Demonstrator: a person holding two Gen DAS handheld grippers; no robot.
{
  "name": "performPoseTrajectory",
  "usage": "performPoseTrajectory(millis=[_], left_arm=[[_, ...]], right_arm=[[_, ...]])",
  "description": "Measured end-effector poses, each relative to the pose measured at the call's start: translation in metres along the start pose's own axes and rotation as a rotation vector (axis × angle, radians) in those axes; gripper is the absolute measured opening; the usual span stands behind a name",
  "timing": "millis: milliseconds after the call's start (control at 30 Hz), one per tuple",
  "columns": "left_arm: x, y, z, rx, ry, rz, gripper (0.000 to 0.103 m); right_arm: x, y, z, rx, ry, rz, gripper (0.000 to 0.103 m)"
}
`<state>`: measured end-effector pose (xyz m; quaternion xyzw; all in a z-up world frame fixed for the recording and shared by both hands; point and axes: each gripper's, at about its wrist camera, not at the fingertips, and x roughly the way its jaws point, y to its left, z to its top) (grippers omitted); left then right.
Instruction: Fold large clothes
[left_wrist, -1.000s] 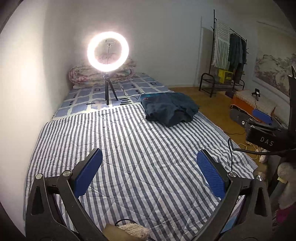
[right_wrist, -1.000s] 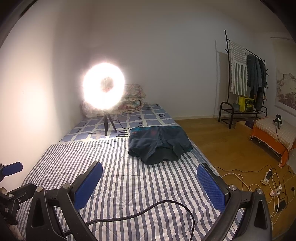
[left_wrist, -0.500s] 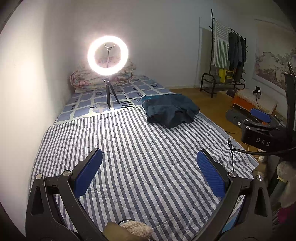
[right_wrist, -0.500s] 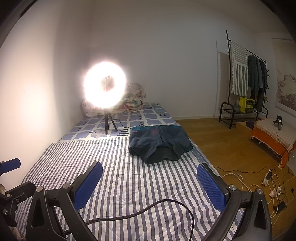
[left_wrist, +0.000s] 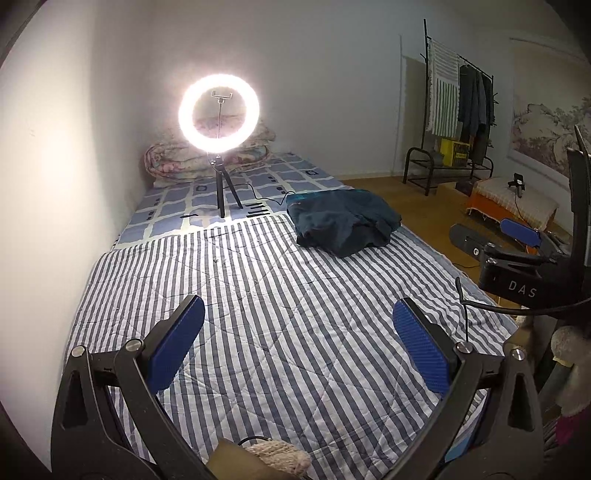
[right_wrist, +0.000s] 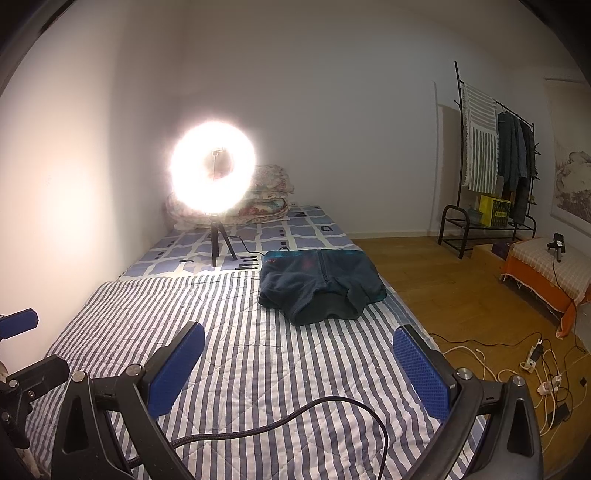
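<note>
A dark teal fleece garment (left_wrist: 341, 225) (right_wrist: 321, 286) lies folded in a compact bundle on the far right part of the striped quilt (left_wrist: 280, 317) (right_wrist: 258, 354) that covers the bed. My left gripper (left_wrist: 298, 338) is open above the near end of the quilt, well short of the garment, with nothing between its blue pads. Farther right, my right gripper (right_wrist: 298, 363) is open too, over the quilt's near right part, and holds nothing. In the left wrist view, the right gripper's body (left_wrist: 517, 266) shows at the right edge.
A lit ring light (left_wrist: 219, 110) (right_wrist: 213, 171) on a small tripod stands on the bed behind the quilt, with rolled bedding (left_wrist: 207, 158) by the wall. A clothes rack (right_wrist: 491, 177), an orange-covered bench (right_wrist: 546, 269) and floor cables (right_wrist: 517, 362) lie to the right.
Both views have tilted up slightly, so the garment and ring light sit lower in frame. Both grippers stay open and the garment has not moved.
</note>
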<state>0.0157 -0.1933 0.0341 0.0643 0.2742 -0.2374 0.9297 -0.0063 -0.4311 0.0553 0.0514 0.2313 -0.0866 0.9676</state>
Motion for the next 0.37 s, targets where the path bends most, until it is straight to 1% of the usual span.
performPoseTrajectory(millis=[200,367], left_arm=[[-0.0007,-0.0005,-0.0002,-0.001,-0.003,0.001,0.103],[-0.0028,0.0006,-0.0002,-0.001,-0.018,0.019,0.103]], right_arm=[[0.0015,-0.0013,-0.0003,0.006,0.006,0.004,0.103],[0.0023,-0.0009,-0.0006,0.002,0.006,0.005,0.103]])
